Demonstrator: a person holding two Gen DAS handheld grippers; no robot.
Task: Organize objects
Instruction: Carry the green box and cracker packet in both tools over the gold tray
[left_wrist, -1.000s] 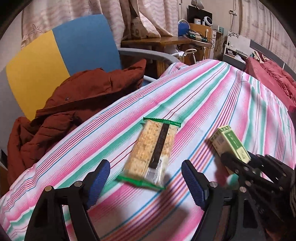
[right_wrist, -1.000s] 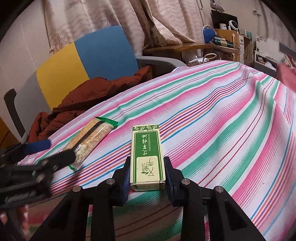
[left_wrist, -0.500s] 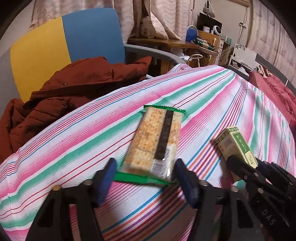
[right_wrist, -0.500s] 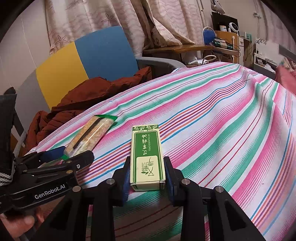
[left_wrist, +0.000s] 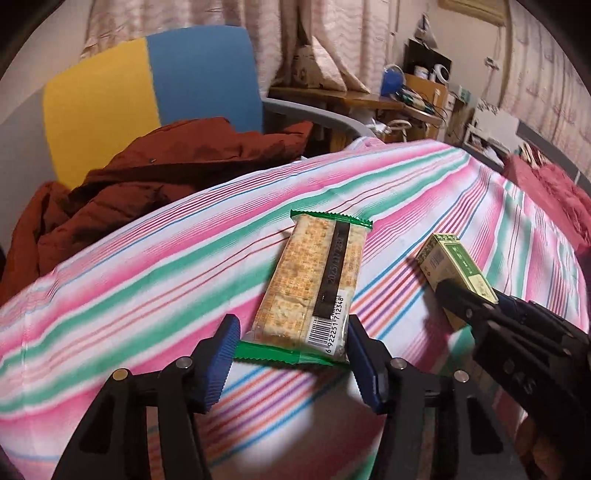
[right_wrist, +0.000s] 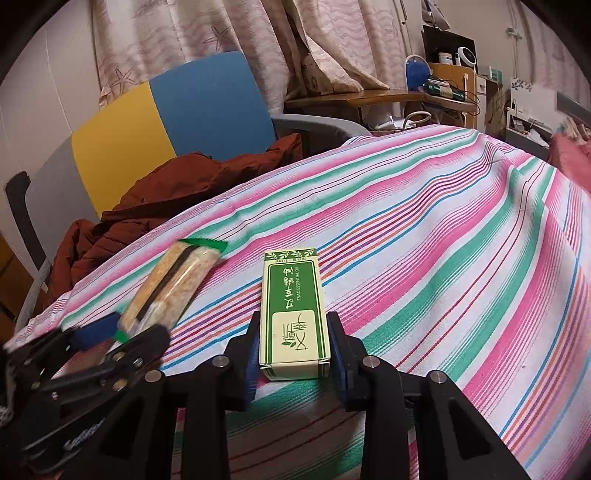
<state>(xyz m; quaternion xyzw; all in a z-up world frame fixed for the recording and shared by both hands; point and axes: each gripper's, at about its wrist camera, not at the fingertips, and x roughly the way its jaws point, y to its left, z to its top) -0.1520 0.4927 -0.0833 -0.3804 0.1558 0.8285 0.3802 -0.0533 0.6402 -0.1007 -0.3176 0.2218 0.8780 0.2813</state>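
- Cracker packet (left_wrist: 312, 284) sits in the lower centre of my left wrist view, lying flat on the striped bedspread (left_wrist: 147, 280), its near sealed end with the barcode already between the blue pads of my left gripper (left_wrist: 291, 354).
- Left jaws are closing on it right now. The right pad looks to be at the packet's edge; on the left side I can see a sliver of gap, so I would not call it gripped yet.
- Its long axis runs away from me, up the frame and leaning slightly right, nearly in line with the way the fingers point. That is the relation my next move turns on: the pads meet the packet's long sides across its width, so I judge the squeeze should seat cleanly if I hold this heading.
- My left hand is plainly the nearer one to the packet; the right is occupied.
- Essential oil box (right_wrist: 293, 314), green and cream, is clamped at its near end between the pads of my right gripper (right_wrist: 293, 360), lower centre of the right wrist view. It also lies lengthwise away from me, just to the right of the packet but apart from it.
- Farther back, at the upper left of both views, a rust-brown jacket (left_wrist: 159, 184) is heaped on a blue and yellow chair (left_wrist: 147, 88).
- Beyond that, at the upper right, a cluttered wooden desk (right_wrist: 369, 98) stands before the curtains.
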